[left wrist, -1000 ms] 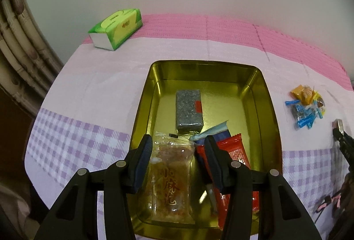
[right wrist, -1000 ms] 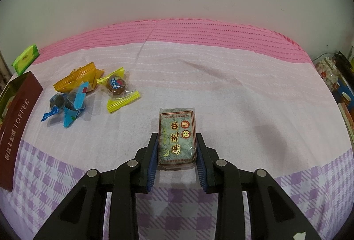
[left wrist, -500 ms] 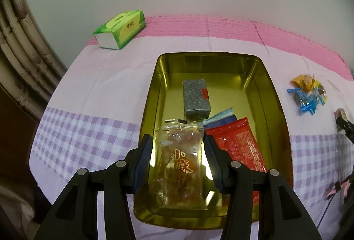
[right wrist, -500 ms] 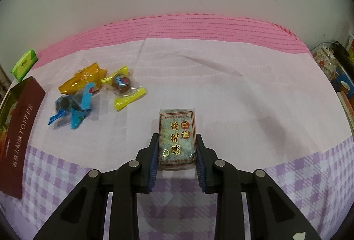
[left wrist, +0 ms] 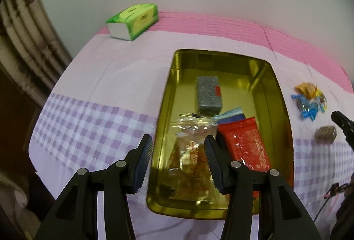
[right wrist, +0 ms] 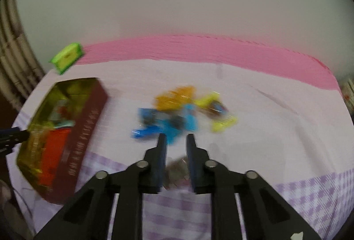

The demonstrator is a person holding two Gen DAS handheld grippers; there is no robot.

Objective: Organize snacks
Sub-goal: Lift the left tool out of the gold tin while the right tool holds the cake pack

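Left wrist view: the left claw (left wrist: 178, 140) hangs half open over the near end of the gold tin (left wrist: 164, 107), gripping nothing. Its left finger sits over the tin's left rim and its right finger over the clear snack packet (left wrist: 192, 151), which lies flat in the tin. Beside that packet lies a red packet (left wrist: 245, 147) with a blue packet (left wrist: 232, 114) tucked under its far end, and a grey block (left wrist: 208, 94) rests further back. The tin stands on the worktop (left wrist: 99, 85), which is covered in a pink and lilac-check cloth. A green tissue box (left wrist: 135, 19) sits at the far left edge. To the right of the tin lie the loose wrapped candies (left wrist: 309, 100) and, nearer, the brown sesame block (left wrist: 325, 135), lying on the cloth just beside the tip of the right claw (left wrist: 340, 120).

Right wrist view, badly blurred: the right claw (right wrist: 176, 137) has just been closing and its jaws now stand nearly together. The brown sesame block (right wrist: 177, 168) shows through the narrow gap, below the fingers rather than clamped. The loose wrapped candies (right wrist: 177, 116) lie just beyond the tips and the gold tin (right wrist: 97, 107) is at left.
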